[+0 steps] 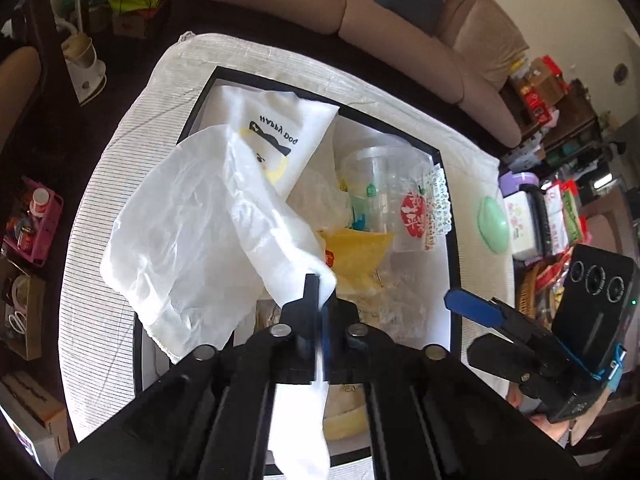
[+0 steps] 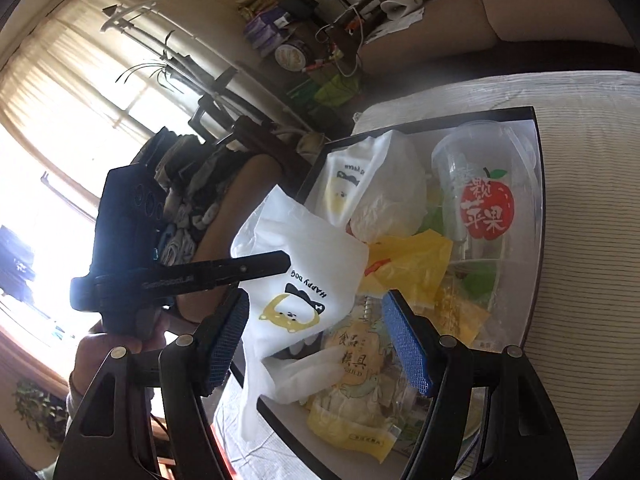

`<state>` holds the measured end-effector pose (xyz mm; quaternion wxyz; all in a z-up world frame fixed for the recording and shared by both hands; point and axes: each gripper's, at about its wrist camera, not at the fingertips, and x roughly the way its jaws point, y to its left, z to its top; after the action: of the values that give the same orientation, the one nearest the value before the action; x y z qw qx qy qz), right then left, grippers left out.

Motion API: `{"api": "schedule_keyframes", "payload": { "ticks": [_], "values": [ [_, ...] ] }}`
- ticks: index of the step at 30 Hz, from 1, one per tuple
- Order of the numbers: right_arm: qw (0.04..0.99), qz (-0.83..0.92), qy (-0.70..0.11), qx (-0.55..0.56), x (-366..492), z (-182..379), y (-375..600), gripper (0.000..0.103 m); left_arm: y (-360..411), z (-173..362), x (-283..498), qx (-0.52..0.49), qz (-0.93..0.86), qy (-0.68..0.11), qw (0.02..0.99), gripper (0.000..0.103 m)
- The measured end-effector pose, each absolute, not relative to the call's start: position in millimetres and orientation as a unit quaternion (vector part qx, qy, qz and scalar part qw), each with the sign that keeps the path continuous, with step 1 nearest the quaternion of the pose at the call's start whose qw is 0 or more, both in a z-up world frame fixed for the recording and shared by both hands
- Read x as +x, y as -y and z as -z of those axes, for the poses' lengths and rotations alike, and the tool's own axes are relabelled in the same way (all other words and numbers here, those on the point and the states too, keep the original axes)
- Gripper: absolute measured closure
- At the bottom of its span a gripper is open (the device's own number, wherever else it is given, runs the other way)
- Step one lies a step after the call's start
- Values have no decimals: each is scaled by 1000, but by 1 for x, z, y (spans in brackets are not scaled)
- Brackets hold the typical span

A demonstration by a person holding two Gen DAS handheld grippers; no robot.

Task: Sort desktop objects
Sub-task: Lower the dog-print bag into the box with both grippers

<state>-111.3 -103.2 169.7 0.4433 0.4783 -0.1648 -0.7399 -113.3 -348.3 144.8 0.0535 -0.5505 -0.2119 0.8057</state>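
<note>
My left gripper (image 1: 316,294) is shut on the edge of a white plastic bag (image 1: 192,232) and holds it above the black-rimmed tray (image 1: 452,240). In the right wrist view this bag (image 2: 304,272) shows a "HAPPY DOG" print and hangs from the left gripper (image 2: 280,264). My right gripper (image 2: 316,340) stands open just before the hanging bag, and its blue pads (image 2: 404,340) touch nothing. It also shows in the left wrist view as the right gripper (image 1: 468,328) at the tray's near right. A second printed bag (image 1: 288,132) lies in the tray.
Also in the tray are a clear cup with a red apple print (image 2: 480,200), a yellow wrapper (image 2: 408,264), a crumpled white bag (image 2: 392,200) and a snack packet (image 2: 356,380). A green oval object (image 1: 494,224) rests on the striped cloth (image 1: 100,240). A sofa (image 1: 400,40) stands beyond.
</note>
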Motion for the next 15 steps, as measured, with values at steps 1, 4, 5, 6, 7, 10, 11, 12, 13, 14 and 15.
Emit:
{"api": "schedule_keyframes", "payload": {
  "ticks": [1, 4, 5, 6, 7, 10, 11, 12, 13, 14, 15],
  "values": [
    [443, 739, 167, 479, -112, -170, 101, 30, 348, -148, -112, -543, -811, 213, 54, 102],
    [449, 735, 179, 476, -110, -174, 97, 30, 347, -174, -97, -507, -824, 232, 100, 102],
    [455, 732, 184, 472, -109, -176, 95, 30, 346, -188, -90, -495, -828, 234, 120, 102],
    [462, 728, 191, 469, -108, -178, 94, 30, 345, -203, -82, -481, -833, 234, 140, 102],
    [471, 721, 208, 464, -106, -179, 91, 30, 343, -219, -73, -471, -835, 232, 161, 102],
    [497, 693, 269, 447, -105, -187, 80, 30, 343, -262, -47, -441, -843, 229, 206, 102],
    [511, 682, 287, 437, -104, -193, 75, 29, 345, -274, -40, -432, -846, 227, 213, 102],
    [527, 673, 298, 424, -102, -200, 72, 29, 348, -284, -33, -425, -848, 228, 220, 102],
    [545, 665, 304, 411, -98, -209, 69, 29, 350, -293, -28, -420, -847, 232, 230, 102],
    [563, 659, 304, 395, -93, -220, 66, 29, 352, -301, -24, -414, -847, 234, 235, 102],
    [579, 660, 297, 375, -86, -235, 64, 29, 350, -310, -22, -411, -849, 230, 242, 102]
  ]
}}
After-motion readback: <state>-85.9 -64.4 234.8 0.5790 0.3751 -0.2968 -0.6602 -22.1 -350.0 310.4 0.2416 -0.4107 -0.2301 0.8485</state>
